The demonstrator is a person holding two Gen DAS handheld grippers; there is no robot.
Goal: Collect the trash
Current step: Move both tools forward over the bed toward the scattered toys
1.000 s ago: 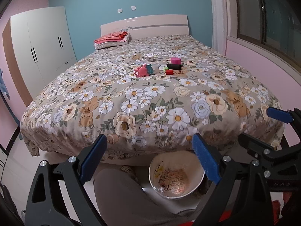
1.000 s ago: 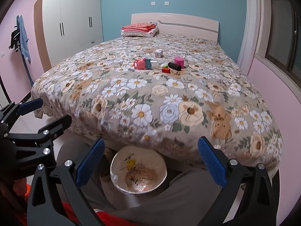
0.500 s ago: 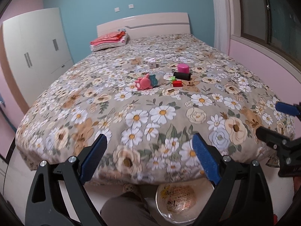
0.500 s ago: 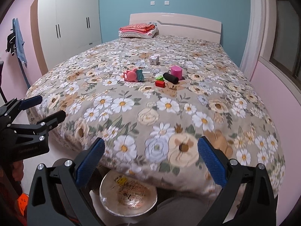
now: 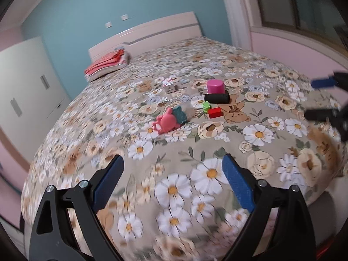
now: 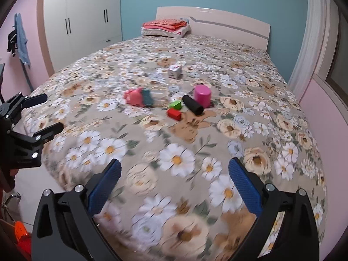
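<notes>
**Spotter:** What are your claws doing?

**Me:** My left claw (image 5: 171, 182) is spread wide with nothing between its blue pads, hanging over the foot end of the bed with the flowered beige cover (image 5: 258, 134). My right claw (image 6: 175, 183) is just as wide and just as empty, also over the near part of the cover. From the right wrist camera I see the left one out at 9 o'clock, beside the bed's edge.

**Spotter:** Where is the trash?

**Me:** It lies in a loose cluster mid-bed, at about 12 o'clock from both claws and well apart from them. In the right view a magenta plastic cup standing upside down (image 6: 202, 95) is touching or just beside a black cylinder lying on its side (image 6: 192, 108). A small green block (image 6: 175, 104) sits at the cylinder's 9 o'clock, and a small red block (image 6: 174, 114) is just nearer to me than the green one.

**Spotter:** Anything else there?

**Me:** A pink soft toy (image 6: 134, 96) lies against a teal piece (image 6: 148, 97) at 9 o'clock of the blocks; they are blurred, so I cannot tell their shape. A small white box with a pink top (image 6: 174, 71) stands farther up the bed, at 12 o'clock of the cluster. A folded red blanket on a pillow (image 6: 165, 27) rests by the headboard
</notes>
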